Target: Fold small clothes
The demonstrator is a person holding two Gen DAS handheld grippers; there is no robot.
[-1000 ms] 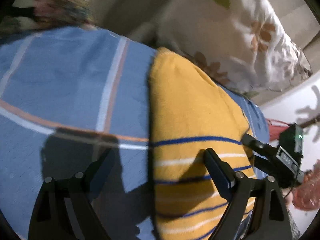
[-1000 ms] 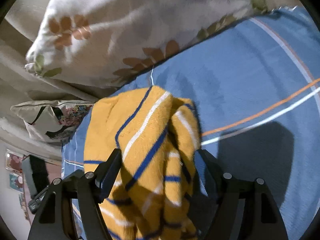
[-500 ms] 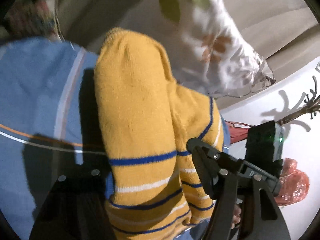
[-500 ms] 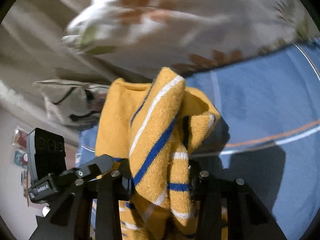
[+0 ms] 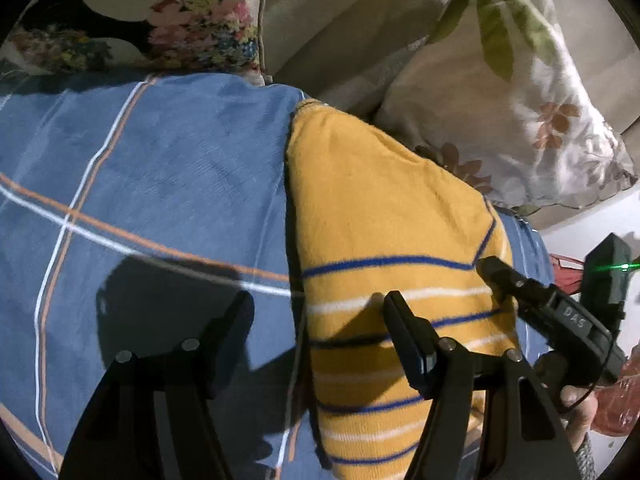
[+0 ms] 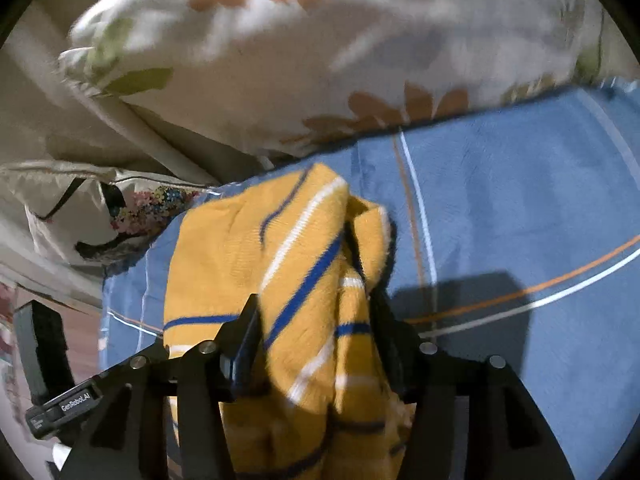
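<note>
A small yellow knit sweater [image 5: 384, 224] with blue and white stripes lies on a blue checked bedsheet [image 5: 168, 168]. My left gripper [image 5: 320, 312] is open; its right finger [image 5: 404, 332] rests over the sweater's striped part, its left finger over the sheet. The right gripper shows at the sweater's right edge in the left wrist view [image 5: 532, 296]. In the right wrist view my right gripper [image 6: 316, 320] holds a bunched fold of the sweater [image 6: 304, 280] between its jaws, slightly above the sheet [image 6: 512, 208].
A white pillow with brown flowers [image 5: 512, 92] lies behind the sweater and also shows in the right wrist view [image 6: 320, 48]. A floral cushion [image 5: 192, 28] sits at the back left. A beige headboard [image 5: 328, 32] stands behind. A red bag [image 5: 616, 404] is off the bed's right side.
The left gripper has let go of the sweater and opened; the sweater's left part has dropped flat onto the sheet. The right gripper has come down a little, still holding its fold.
</note>
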